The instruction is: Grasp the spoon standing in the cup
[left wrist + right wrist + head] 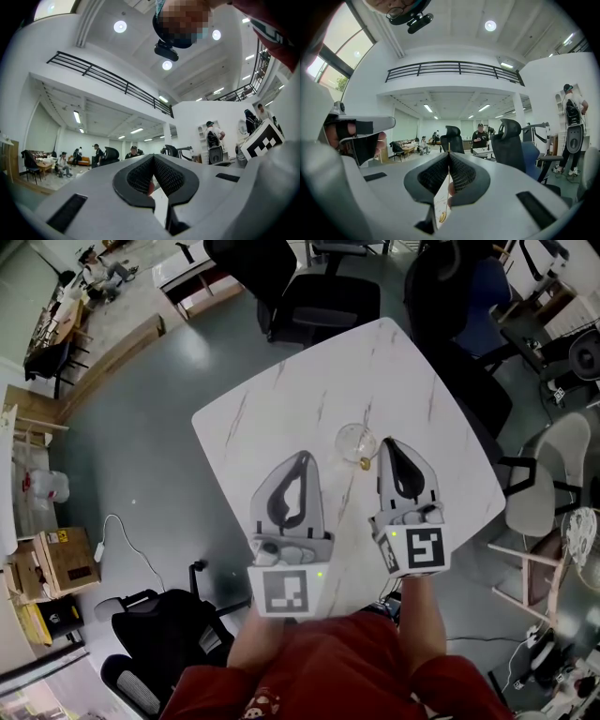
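Right gripper (449,161): fingers (464,177) closed on the spoon (442,215). The thin gold stem is pinched upright between the dark ribbed pads, its tip showing above them and the small oval bowl hanging below in the gap. The grip sits high on the stem, presumably because that part stood clear of the cup. A narrow metal stem needs the pads square on it or it will twist. In the head view the right gripper (387,444) reaches in from the near side, tips just beside the cup (355,441), a low, round, clear glass on the white veined bench (309,381). A gold glint of the spoon (364,463) shows at the cup's near rim; cannot tell whether the bowl is inside the glass or clear of it. Left gripper (153,159): fingers together, nothing between them. In the head view the left gripper (302,457) is apart from the cup, to its left, idle. The cup is not steadied, so a sideways pull could tip or slide light glass on smooth stone. Judgement: grasp made; a straight upward lift looks safest.
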Tool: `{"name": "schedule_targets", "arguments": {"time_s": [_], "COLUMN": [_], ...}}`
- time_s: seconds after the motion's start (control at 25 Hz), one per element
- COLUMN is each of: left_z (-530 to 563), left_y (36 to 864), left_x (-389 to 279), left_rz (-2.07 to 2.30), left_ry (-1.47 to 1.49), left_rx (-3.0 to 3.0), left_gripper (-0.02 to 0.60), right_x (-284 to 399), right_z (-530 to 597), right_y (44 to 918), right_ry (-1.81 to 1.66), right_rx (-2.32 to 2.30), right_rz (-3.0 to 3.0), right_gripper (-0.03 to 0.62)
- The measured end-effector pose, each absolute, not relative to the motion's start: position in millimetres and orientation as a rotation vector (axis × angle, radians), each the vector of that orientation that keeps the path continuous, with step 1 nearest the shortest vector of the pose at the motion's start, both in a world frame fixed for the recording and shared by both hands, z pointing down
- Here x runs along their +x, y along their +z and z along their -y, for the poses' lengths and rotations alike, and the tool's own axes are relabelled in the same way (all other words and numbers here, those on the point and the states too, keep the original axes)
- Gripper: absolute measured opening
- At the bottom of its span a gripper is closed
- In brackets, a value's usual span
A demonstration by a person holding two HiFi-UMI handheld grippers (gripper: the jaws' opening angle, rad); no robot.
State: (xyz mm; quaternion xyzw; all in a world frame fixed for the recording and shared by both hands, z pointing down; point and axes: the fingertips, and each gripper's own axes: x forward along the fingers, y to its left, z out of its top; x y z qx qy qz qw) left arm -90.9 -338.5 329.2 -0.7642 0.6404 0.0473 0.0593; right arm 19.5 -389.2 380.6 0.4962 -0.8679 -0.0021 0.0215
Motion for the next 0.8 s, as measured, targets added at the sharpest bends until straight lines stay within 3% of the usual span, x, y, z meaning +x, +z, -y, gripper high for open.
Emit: {"name": "schedule_targets", "arguments": {"time_s": [0.8], "left_z": [269.6], "left_y": [294.5], "left_x": [-79.3], "left_rz": [-1.823], "left_ry": [0.237], "left_rx": [-2.346], "left_gripper": [0.009], "right_x": [22.6], "right_z": [309.2], "right_y": [320.8], "right_ry": [-0.240], "right_rx": [1.624], "right_rz": [2.695], "right_gripper": [0.015]}}
